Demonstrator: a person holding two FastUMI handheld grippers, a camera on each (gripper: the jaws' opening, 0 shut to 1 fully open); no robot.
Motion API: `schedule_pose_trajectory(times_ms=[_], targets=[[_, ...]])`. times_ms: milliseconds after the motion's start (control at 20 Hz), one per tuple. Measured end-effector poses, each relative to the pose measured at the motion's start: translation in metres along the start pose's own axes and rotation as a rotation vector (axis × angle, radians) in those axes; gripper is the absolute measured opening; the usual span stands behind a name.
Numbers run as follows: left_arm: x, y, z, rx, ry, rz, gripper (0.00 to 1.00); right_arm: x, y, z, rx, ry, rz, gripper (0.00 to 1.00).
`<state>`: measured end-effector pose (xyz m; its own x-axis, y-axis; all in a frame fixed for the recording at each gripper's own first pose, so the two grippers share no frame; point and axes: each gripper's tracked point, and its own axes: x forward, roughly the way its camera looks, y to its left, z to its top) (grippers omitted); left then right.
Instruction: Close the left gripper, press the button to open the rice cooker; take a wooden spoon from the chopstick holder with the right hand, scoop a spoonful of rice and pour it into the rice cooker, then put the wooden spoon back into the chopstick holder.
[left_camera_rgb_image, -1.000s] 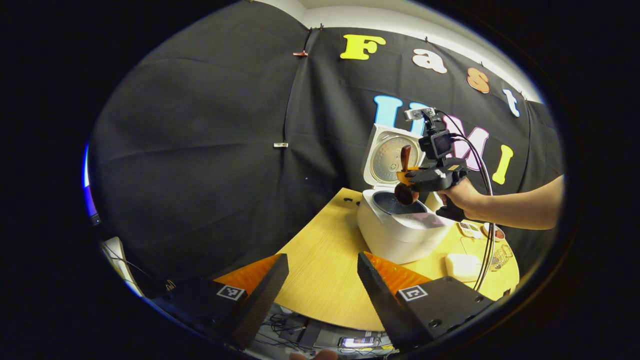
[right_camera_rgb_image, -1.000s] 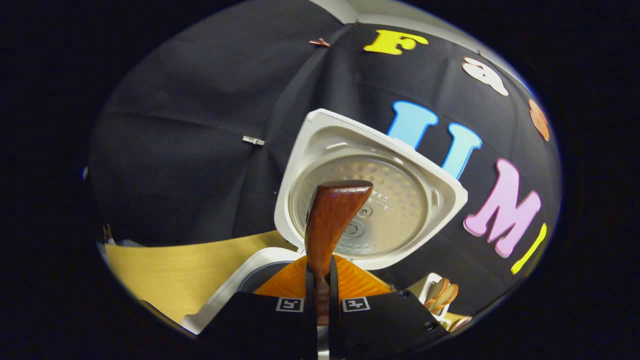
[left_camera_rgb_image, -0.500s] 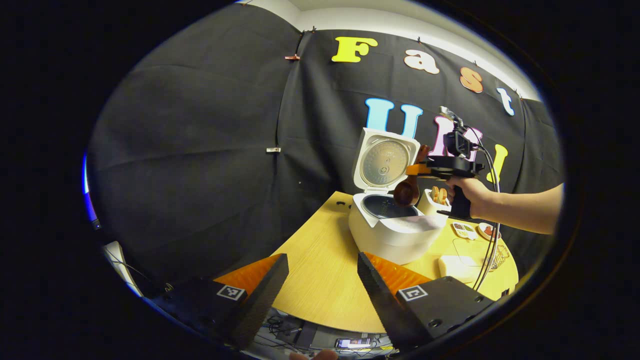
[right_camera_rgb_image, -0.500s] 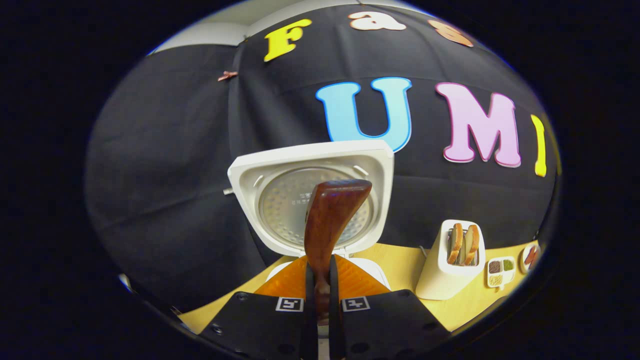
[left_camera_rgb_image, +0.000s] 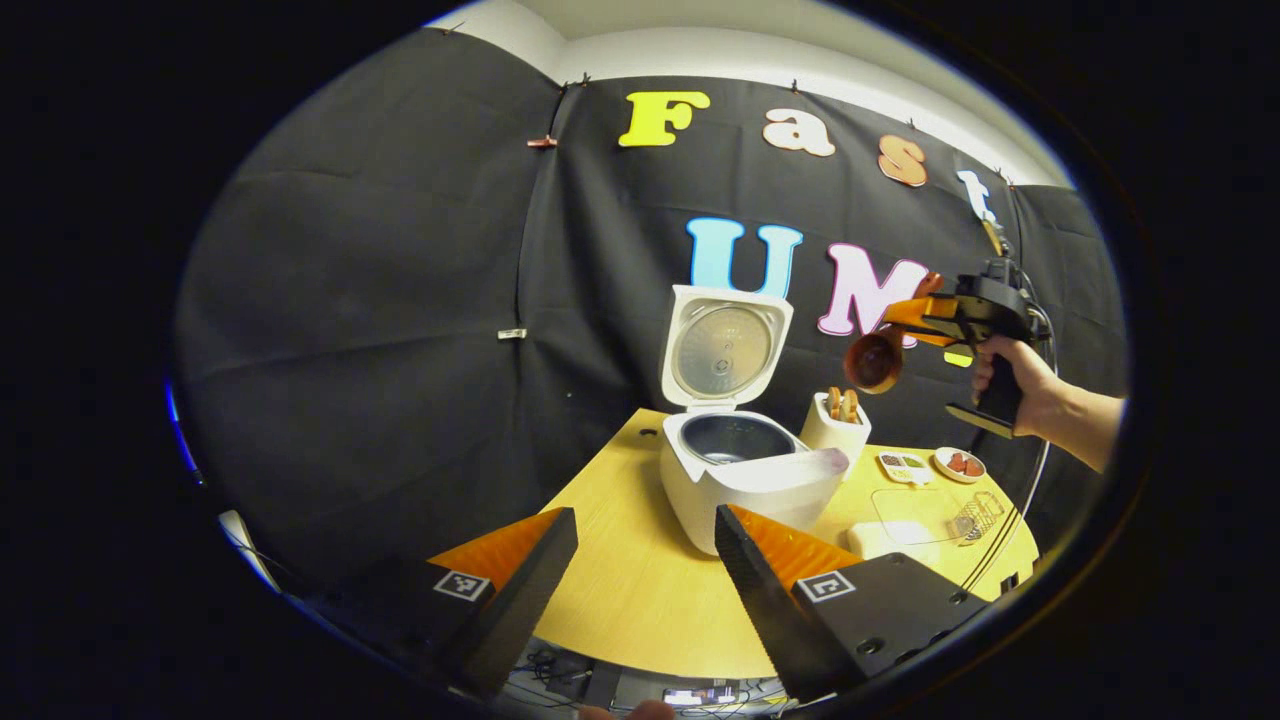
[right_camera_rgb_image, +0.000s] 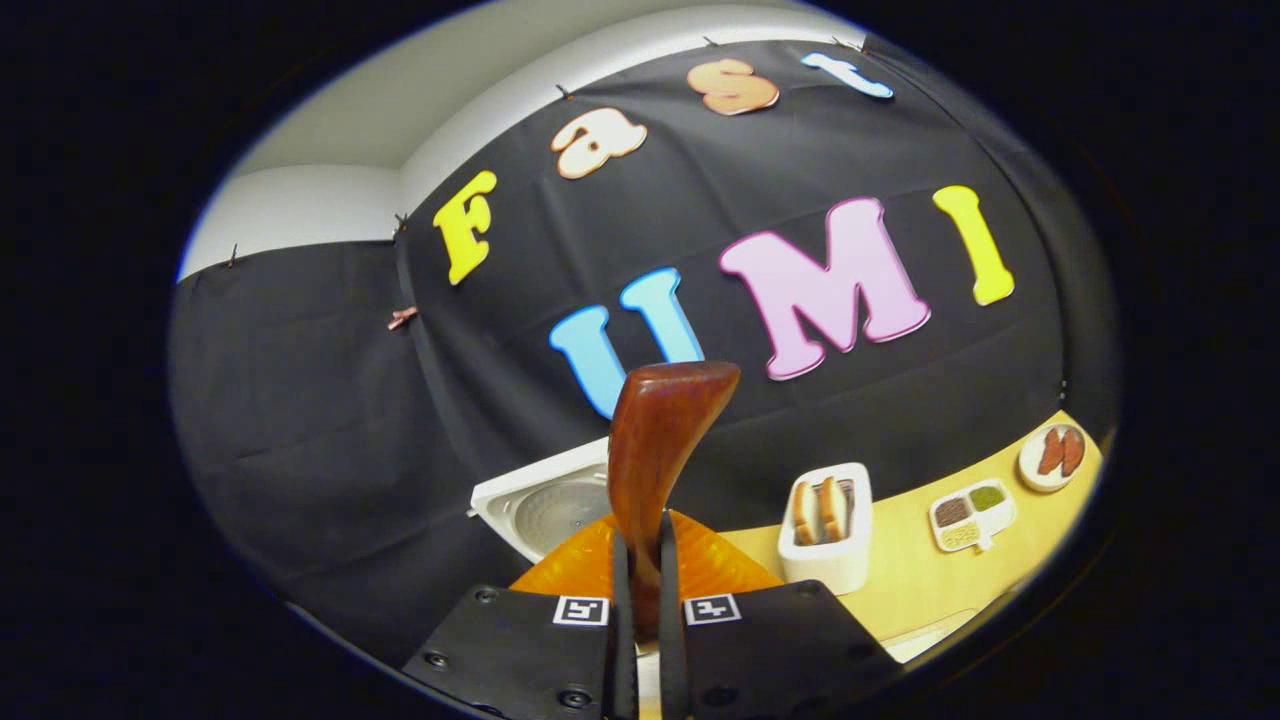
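The white rice cooker (left_camera_rgb_image: 745, 480) stands on the table with its lid (left_camera_rgb_image: 725, 345) up and its dark pot showing. Right of it is the white chopstick holder (left_camera_rgb_image: 835, 428) with wooden utensils inside. A hand holds my right gripper (left_camera_rgb_image: 908, 322) high above and to the right of the holder, shut on the wooden spoon (left_camera_rgb_image: 873, 360), whose bowl hangs down. In the right gripper view the spoon's handle (right_camera_rgb_image: 655, 450) rises between the fingers of the right gripper (right_camera_rgb_image: 640, 600), with the holder (right_camera_rgb_image: 825, 535) and lid (right_camera_rgb_image: 545, 505) below. My left gripper (left_camera_rgb_image: 645, 560) is open, short of the cooker.
The yellow round table (left_camera_rgb_image: 620, 590) ends just ahead of my left fingers. To the right of the holder lie a small divided dish (left_camera_rgb_image: 903, 465), a plate of red food (left_camera_rgb_image: 960, 465), a wire basket (left_camera_rgb_image: 975, 515) and a pale block (left_camera_rgb_image: 880, 540).
The right gripper has carried the spoon up and to the right, from over the cooker's pot to above the holder. The left gripper stays open.
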<state>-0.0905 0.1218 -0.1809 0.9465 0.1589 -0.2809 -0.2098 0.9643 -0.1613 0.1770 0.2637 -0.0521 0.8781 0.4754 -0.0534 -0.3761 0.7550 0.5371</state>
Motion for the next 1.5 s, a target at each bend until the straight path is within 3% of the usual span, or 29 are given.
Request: schedule_pose_trajectory(times_ms=[400, 700, 1100, 1500], targets=[[0.006, -0.056, 0.024, 0.043, -0.047, -0.066, 0.98, -0.13, -0.133, 0.069, -0.095, -0.102, -0.176, 0.13], [0.007, -0.097, 0.034, 0.054, -0.06, -0.082, 0.96, -0.2, -0.259, 0.054, -0.116, -0.059, -0.375, 0.13], [-0.011, -0.148, 0.053, 0.068, -0.063, -0.065, 0.95, -0.192, -0.376, -0.055, -0.026, 0.121, -0.487, 0.13], [-0.023, -0.156, 0.049, 0.115, -0.044, 0.013, 0.95, -0.17, -0.428, -0.127, 0.082, 0.219, -0.522, 0.13]])
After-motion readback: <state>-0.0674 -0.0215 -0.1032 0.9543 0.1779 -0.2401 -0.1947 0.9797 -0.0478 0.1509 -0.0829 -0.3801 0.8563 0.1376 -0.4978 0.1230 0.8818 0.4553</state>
